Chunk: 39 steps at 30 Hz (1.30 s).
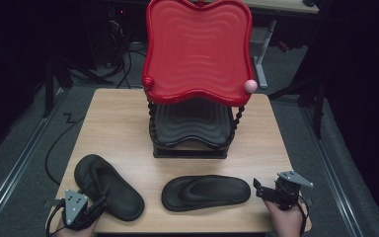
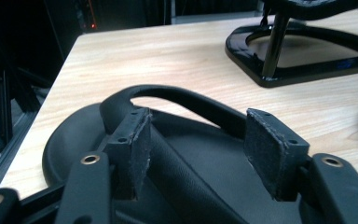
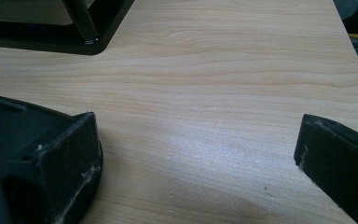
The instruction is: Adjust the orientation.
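On the wooden counter (image 1: pixel 123 123) lie two black flip-flop sandals along the near edge. The left sandal (image 1: pixel 107 186) lies slantwise at the near left corner, its one end toward the left edge and its other end reaching back toward the near edge. The right sandal (image 1: pixel 206 192) lies lengthwise along the near edge, about midway, well apart from the first. The left gripper (image 1: pixel 97 205) comes in at the near left corner, held by a hand, and its jaws stand wide over the left sandal; in the left gripper view the two pads (image 2: pixel 135 149) are set on either side of the sandal's strap (image 2: pixel 186 100), which arches between them, with a gap at each side, so nothing is pressed. The right gripper (image 1: pixel 262 190) sits at the near right corner, held by the right hand (image 1: pixel 287 219), and points along the near edge toward the right sandal; its jaws are spread wide, with bare wood between them in the right gripper view, and the sandal's end lies just beside the left pad (image 3: pixel 72 154). Behind the sandals, toward the middle of the counter, stands a two-tier rack (image 1: pixel 190 148) with a black lower tray (image 1: pixel 192 121) and a red upper tray (image 1: pixel 197 49).
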Tool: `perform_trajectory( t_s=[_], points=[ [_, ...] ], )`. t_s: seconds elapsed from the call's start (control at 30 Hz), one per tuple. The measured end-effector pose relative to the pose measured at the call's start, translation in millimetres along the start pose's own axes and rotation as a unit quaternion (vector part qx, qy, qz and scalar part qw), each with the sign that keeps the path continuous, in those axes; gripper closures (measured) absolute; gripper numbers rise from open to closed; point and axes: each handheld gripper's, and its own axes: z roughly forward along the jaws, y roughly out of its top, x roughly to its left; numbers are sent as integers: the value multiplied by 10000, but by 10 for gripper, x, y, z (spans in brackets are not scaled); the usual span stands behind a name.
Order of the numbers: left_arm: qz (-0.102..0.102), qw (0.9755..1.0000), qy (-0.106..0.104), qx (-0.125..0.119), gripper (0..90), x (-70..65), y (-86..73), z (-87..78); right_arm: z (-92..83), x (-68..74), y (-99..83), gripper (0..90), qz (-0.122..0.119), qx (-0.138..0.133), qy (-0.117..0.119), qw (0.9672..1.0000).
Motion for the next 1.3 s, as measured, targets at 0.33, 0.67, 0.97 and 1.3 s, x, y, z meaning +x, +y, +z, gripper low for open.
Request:
perform_trajectory(
  t_s=[0.33, 0.67, 0.97, 1.3],
  points=[
    [-16, 9998, 163, 96, 391, -12, 6, -41, 11, 22, 7, 0, -81, -17, 68, 9999],
    [-72, 9995, 206, 221, 348, 18, -35, 12, 42, 3, 2, 0, 13, 52, 15, 10000],
    [-282, 9987, 188, 386, 323, 28, -71, 85, 72, 30, -16, 2, 1, 131, 10, 9999],
    [-321, 9964, 216, 757, 380, -4, -130, 156, 65, 1, -29, 8, 57, 125, -18, 9999]
  ],
)
